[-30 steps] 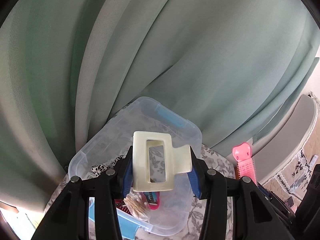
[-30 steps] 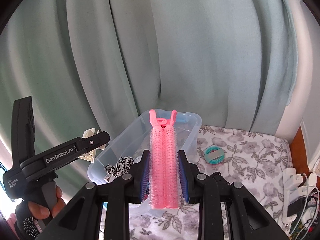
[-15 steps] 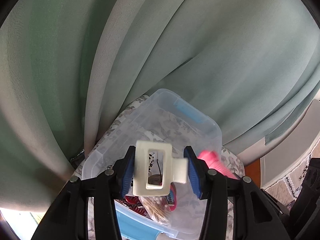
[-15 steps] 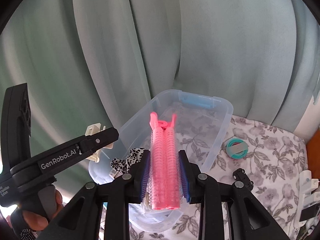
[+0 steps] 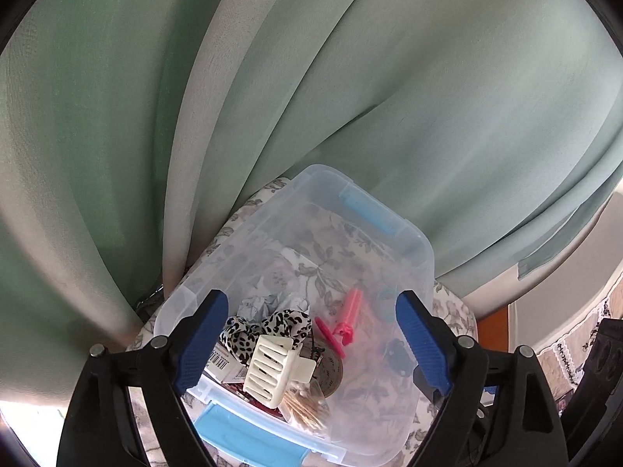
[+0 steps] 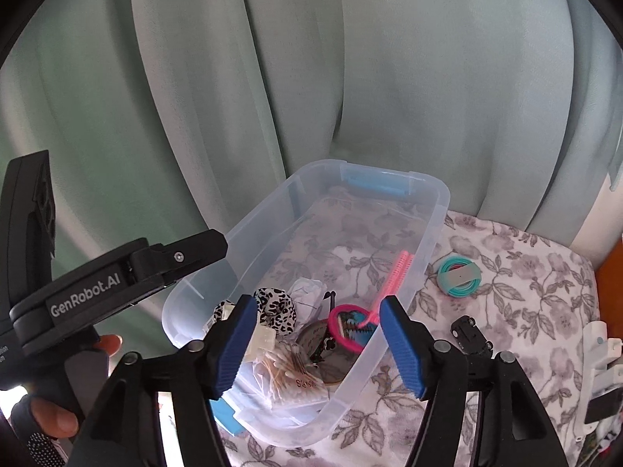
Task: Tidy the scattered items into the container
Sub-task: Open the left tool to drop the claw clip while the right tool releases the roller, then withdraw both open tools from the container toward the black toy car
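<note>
The clear plastic container (image 5: 389,229) stands on a floral cloth, directly below both grippers. My left gripper (image 5: 311,299) hangs over its near end, jaws opening, nothing between them. The cream claw clip (image 5: 272,366) lies loose inside on a leopard scrunchie (image 5: 268,327). My right gripper (image 6: 319,303) is also over the container (image 6: 436,210), jaws opening and empty. The pink roller clip (image 6: 393,276) leans inside against the right wall, its tip by a round pink mirror (image 6: 350,329). That pink clip (image 5: 348,311) also shows in the left wrist view.
A bag of cotton swabs (image 6: 288,366) and other small items fill the container's near end. On the cloth to the right lie a teal coil of hair ties (image 6: 459,276) and a small black object (image 6: 469,330). Green curtains hang close behind. A hand (image 6: 50,420) holds the left tool.
Both grippers have opened. The cream claw clip fell from the left jaws into the container, and the pink roller clip fell from the right jaws into it. Both views dipped toward the container.
</note>
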`<state>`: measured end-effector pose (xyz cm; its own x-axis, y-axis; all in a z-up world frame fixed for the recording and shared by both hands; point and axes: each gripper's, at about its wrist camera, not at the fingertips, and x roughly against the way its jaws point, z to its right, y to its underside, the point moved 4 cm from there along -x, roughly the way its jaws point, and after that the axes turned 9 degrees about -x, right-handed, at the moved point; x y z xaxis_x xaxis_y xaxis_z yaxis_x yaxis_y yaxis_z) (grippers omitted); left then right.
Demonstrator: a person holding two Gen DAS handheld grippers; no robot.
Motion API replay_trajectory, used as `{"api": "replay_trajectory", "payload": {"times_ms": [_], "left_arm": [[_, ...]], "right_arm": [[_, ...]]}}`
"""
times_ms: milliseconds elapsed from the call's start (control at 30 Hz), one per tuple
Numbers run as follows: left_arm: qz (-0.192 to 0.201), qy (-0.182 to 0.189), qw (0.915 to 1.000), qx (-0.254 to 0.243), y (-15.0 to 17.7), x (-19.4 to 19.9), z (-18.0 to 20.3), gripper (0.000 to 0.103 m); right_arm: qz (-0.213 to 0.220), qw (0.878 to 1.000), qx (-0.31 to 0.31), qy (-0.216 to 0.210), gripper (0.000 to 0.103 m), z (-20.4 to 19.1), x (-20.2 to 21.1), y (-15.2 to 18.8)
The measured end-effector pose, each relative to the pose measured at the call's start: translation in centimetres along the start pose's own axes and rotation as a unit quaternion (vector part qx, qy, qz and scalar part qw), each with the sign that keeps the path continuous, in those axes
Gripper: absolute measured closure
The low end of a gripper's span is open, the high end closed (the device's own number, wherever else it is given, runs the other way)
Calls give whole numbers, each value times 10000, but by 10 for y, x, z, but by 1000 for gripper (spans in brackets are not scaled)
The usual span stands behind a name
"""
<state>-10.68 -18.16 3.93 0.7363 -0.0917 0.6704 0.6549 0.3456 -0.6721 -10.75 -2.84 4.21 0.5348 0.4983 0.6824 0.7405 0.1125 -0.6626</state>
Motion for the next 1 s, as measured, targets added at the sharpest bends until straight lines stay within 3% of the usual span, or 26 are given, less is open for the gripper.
{"api": "replay_trajectory", "payload": {"times_ms": [100,367,633,1000], "left_arm": [[80,-70,9999,-55,0,2,3,2],[235,-113,9992,-290,0,8,19,0],[557,-252,9950,-784,-1,23,42,0],[797,-82,9925,-927,3,38,67,0]], "right_arm": [[49,10000,-25,73,20,5,4,1],[206,9992,-303,146,0,21,20,0],[460,9980,-358,260,0,35,35,1],[1034,9920,-607,392,0,61,63,-2]]}}
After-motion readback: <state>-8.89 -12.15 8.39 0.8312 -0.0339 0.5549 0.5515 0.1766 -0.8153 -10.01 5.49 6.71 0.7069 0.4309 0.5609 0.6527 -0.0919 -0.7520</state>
